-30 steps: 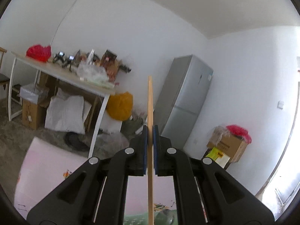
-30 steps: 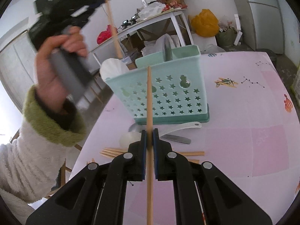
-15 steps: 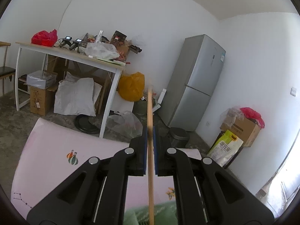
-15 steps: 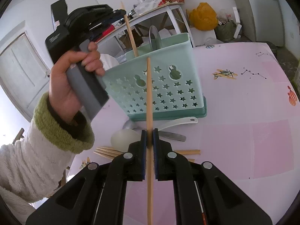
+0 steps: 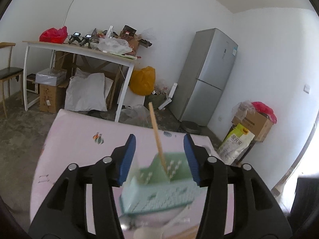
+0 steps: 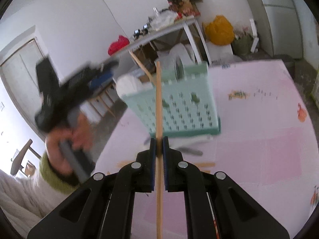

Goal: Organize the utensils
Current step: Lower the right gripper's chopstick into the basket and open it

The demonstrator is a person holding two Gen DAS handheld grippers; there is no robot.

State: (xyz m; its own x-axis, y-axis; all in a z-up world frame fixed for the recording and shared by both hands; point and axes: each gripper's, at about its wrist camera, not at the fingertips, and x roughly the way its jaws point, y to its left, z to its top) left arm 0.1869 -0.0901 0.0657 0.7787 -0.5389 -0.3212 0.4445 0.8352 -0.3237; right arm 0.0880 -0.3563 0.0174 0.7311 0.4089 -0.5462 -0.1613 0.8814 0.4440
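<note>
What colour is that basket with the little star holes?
Pale mint green basket, clearest in the right wrist view.

The basket [image 6: 179, 107] is light green with star holes, the table cloth [image 6: 259, 149] is pink, the chopstick [image 6: 159, 179] is tan

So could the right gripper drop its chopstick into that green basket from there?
Probably yes: the right gripper faces the green basket with nothing between, and the basket's top is open.

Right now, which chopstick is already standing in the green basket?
The tilted chopstick, its lower end inside the basket, between the open left gripper fingers. The other chopstick is clamped in the right gripper.
</note>
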